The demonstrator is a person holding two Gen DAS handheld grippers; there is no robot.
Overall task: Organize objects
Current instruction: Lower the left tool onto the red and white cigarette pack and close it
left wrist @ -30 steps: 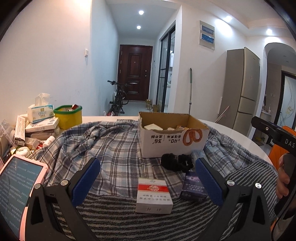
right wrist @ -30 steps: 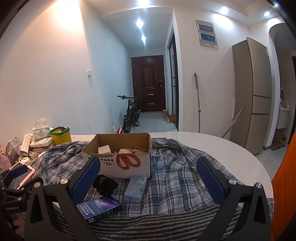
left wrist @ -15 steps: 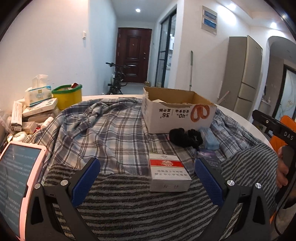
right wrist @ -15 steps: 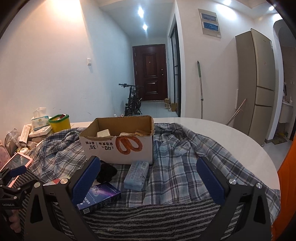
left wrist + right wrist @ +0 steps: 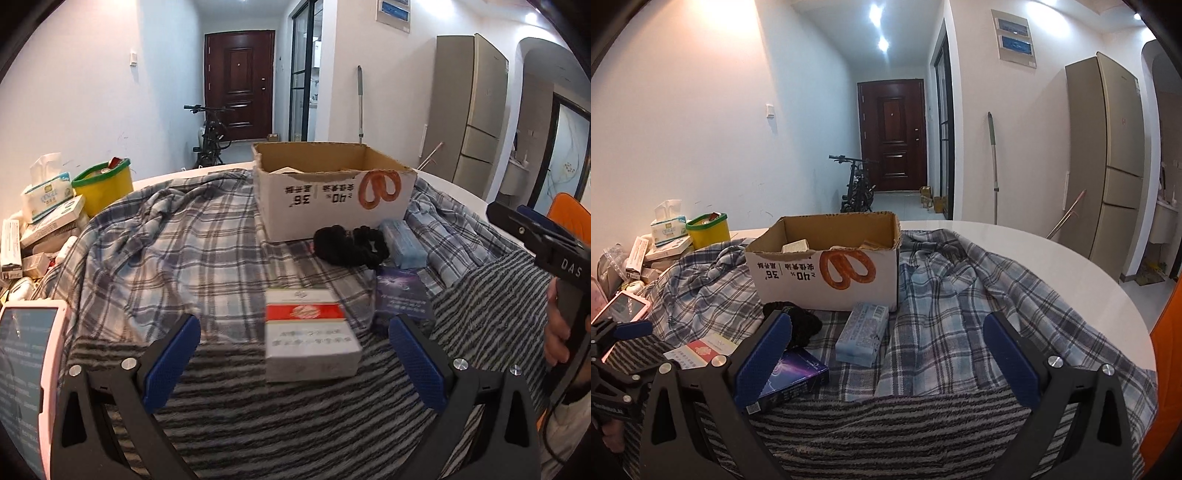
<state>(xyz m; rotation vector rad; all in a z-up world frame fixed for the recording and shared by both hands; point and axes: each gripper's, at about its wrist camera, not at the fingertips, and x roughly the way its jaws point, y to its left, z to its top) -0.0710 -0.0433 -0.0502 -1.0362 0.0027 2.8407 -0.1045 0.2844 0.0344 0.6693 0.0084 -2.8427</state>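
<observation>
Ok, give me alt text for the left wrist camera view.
Open left tongs frame a red-and-white box lying on striped fabric. Behind it sit a black scrunchie, a dark blue box, a light blue pack and an open cardboard box on a plaid cloth.

black gripper (image 5: 295,360), blue pads (image 5: 171,363), silver screws

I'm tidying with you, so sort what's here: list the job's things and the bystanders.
Job:
cardboard box
red-and-white carton
dark purple carton
blue packet
black scrunchie

Lying about:
tissue box
yellow tub
pink-cased phone
</observation>
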